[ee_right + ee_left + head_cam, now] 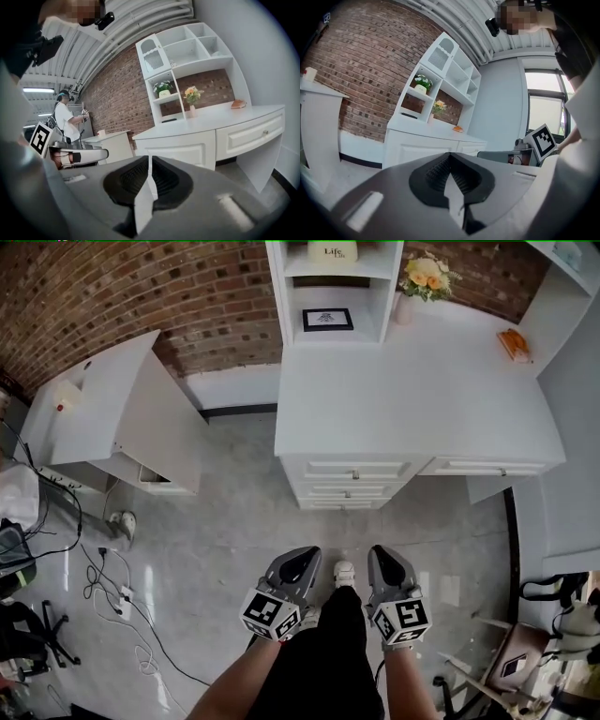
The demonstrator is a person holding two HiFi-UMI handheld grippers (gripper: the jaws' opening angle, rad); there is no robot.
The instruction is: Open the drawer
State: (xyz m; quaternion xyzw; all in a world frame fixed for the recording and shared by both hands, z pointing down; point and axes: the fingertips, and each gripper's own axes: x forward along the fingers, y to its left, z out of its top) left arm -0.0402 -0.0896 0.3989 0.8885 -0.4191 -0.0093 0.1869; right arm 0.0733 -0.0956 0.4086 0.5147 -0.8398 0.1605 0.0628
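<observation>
Both pairs of jaws sit pressed together, empty; left gripper [302,561] and right gripper [384,561] hang side by side, well short of the desk [403,381], whose top drawer [328,469] is shut. Better to part one pair before squaring up to its knob [354,474]

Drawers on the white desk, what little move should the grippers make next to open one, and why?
Probably carry the right gripper forward toward the top drawer's knob and part its jaws. Both it and the left gripper are shut, empty, and well short of the desk, whose drawers are all closed.
</observation>
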